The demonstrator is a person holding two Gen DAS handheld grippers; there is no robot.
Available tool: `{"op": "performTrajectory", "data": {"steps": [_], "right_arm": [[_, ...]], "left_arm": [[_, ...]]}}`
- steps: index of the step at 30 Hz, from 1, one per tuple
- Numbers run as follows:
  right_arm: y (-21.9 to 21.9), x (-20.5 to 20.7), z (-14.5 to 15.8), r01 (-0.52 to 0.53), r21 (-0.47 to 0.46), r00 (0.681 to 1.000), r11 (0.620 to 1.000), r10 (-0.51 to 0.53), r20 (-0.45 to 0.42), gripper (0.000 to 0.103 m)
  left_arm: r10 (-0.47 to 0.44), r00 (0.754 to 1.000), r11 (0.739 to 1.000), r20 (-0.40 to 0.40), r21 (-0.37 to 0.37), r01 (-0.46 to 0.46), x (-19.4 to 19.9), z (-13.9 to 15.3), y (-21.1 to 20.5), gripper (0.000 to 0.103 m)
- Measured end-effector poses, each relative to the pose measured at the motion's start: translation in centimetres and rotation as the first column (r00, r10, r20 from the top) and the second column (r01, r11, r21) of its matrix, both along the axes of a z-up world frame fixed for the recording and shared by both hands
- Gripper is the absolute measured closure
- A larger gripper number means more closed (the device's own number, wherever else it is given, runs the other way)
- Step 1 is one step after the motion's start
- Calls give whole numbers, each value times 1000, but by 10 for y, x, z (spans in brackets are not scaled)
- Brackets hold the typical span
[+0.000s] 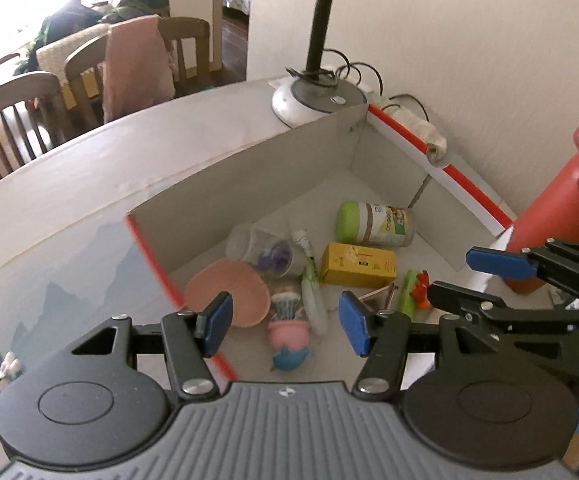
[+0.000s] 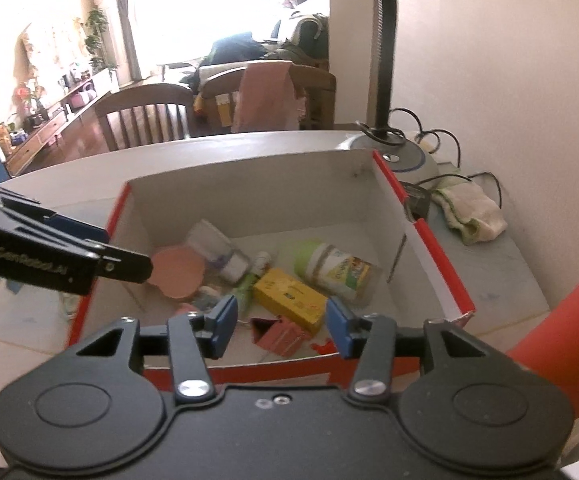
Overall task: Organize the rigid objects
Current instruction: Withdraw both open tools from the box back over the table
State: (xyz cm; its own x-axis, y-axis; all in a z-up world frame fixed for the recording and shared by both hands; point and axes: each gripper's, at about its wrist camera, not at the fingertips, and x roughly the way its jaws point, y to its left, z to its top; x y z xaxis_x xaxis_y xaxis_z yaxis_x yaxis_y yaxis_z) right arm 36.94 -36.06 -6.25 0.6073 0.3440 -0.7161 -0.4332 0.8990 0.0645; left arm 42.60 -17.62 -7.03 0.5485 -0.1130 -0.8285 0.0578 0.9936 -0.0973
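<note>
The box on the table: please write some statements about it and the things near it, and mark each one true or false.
1. The yellow carton lies inside the box. True.
2. The jar with the green lid stands upright. False: it lies on its side.
3. The left gripper holds the pink dish. False: its jaws are open and empty.
4. The red bottle is outside the box. True.
5. The lamp base sits behind the box. True.

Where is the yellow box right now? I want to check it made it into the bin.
The yellow box lies flat on the floor of the white cardboard box, mid-frame in both wrist views, just in front of the green-lidded jar.
</note>
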Motion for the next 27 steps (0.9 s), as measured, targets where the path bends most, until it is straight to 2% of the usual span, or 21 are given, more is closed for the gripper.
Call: {"op": "performTrajectory", "data": {"steps": [5, 15, 18, 27], "right_arm": [[10, -15, 13, -40, 19, 999, 999, 40, 16, 43], [39, -49, 30, -104, 46, 994, 994, 103, 24, 32], [51, -60, 34, -122, 50, 992, 991, 121, 23, 28], [93, -89, 36, -147, 60, 989, 987, 146, 20, 17]], "left_arm": [[28, 999, 1000, 39, -9, -27, -34, 13, 13, 45], [113, 989, 992, 97, -62, -108, -95, 36, 52, 45], [135, 984, 990, 117, -68, -127, -114, 40, 64, 32], [169, 975, 985, 141, -63, -162, -159, 41, 107, 31]]}}
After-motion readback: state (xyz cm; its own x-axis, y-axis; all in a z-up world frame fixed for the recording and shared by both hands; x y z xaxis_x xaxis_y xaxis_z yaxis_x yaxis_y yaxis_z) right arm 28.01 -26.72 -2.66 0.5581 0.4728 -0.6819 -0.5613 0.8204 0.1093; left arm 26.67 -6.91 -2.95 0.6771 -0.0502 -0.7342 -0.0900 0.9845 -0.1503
